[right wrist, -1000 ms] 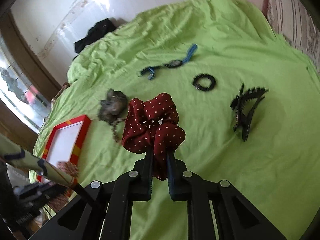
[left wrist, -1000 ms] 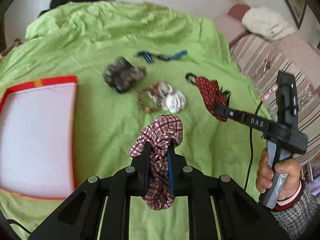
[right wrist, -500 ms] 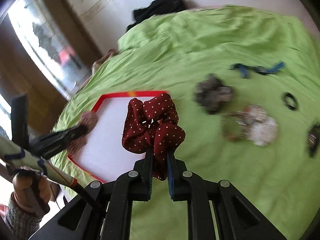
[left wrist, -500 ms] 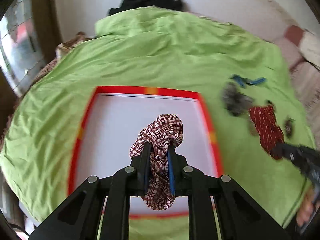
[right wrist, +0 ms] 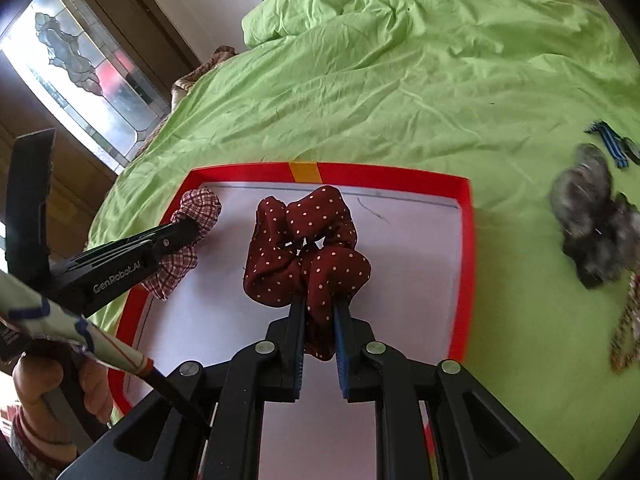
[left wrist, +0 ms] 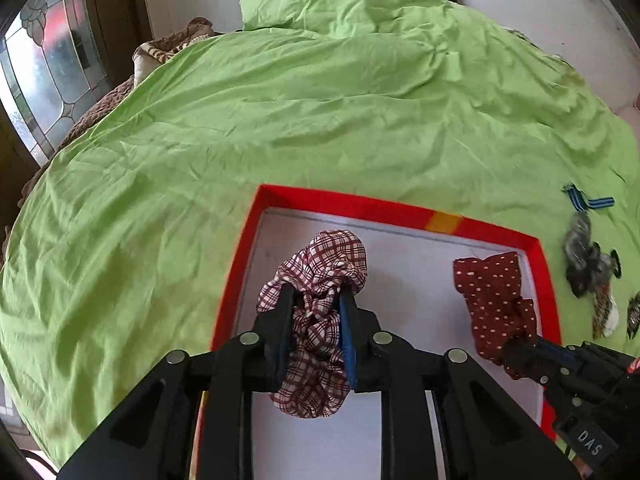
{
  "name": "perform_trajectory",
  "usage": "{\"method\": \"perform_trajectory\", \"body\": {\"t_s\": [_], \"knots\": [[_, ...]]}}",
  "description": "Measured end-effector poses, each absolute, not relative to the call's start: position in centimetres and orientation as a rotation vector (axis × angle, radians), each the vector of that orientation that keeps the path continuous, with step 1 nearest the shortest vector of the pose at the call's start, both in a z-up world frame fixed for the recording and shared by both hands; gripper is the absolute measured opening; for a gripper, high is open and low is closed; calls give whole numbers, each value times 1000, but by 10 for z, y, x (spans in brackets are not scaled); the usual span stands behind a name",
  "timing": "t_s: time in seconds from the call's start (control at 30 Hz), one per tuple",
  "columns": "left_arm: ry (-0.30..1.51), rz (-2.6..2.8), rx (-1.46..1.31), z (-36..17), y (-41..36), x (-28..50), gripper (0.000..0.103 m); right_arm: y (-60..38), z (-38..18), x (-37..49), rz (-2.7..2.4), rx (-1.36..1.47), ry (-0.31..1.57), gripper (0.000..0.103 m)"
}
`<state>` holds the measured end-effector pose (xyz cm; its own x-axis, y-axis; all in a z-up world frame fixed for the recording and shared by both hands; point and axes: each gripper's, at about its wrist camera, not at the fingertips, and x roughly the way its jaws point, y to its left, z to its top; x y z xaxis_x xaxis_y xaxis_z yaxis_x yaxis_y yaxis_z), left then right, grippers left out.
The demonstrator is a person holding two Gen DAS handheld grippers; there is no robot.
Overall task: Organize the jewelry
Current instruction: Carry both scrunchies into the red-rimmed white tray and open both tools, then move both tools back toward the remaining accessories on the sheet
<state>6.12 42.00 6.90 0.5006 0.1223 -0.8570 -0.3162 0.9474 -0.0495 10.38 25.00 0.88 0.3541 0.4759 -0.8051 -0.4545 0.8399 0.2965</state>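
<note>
My left gripper (left wrist: pixel 314 300) is shut on a red-and-white checked scrunchie (left wrist: pixel 324 264) and holds it over the left part of the white tray with the red rim (left wrist: pixel 360 204). My right gripper (right wrist: pixel 319 304) is shut on a dark red polka-dot scrunchie (right wrist: pixel 304 240) and holds it over the middle of the same tray (right wrist: pixel 466 240). Each scrunchie also shows in the other view: the polka-dot one (left wrist: pixel 494 296) and the checked one (right wrist: pixel 192 216).
The tray lies on a green bedsheet (left wrist: pixel 280 100). To its right lie a grey scrunchie (right wrist: pixel 592 208), a blue striped band (right wrist: pixel 608 140) and a beaded bracelet (right wrist: pixel 628 320). A window (right wrist: pixel 80 68) and a brown blanket (left wrist: pixel 168 44) are at the left.
Both grippers have swung left from the pile of accessories to above the tray, each still holding its scrunchie. The two grippers now hang side by side over the tray.
</note>
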Motion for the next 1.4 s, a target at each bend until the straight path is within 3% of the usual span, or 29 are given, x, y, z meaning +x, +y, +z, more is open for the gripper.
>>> {"method": "perform_trajectory", "body": {"t_s": [0.03,0.1,0.13,0.27,0.37,0.53,0.57,0.6,0.67,0.7,0.97,1.13,1.2,1.3,1.4], "knots": [[1012,269,-222,67,423,64,30,253,8,106,591,19,1045,23],[1005,267,-271,66,428,66,46,257,8,109,568,-1,1032,52],[994,262,-303,67,431,64,47,258,9,110,566,-5,1028,58],[941,223,-378,82,431,46,48,239,33,96,626,20,977,64],[877,242,-369,104,422,13,60,207,49,79,571,26,922,73],[788,276,-325,122,396,-46,68,177,25,61,478,-40,972,70],[779,287,-318,121,390,-56,68,174,17,58,477,-37,995,57],[774,298,-313,120,385,-65,68,173,9,56,478,-25,1026,35],[761,321,-275,114,373,-81,68,174,-5,50,502,4,1082,13],[760,338,-244,112,368,-86,68,175,-8,47,506,16,1092,11],[791,361,-214,103,357,-116,68,176,-7,19,482,-9,1089,11],[798,338,-263,113,347,-124,68,164,3,5,526,9,1043,18],[796,313,-262,121,336,-127,68,149,16,-4,529,30,998,41],[791,262,-256,134,315,-127,69,115,27,-17,511,69,946,56],[791,198,-253,145,289,-119,71,66,29,-24,459,104,917,63]]}}
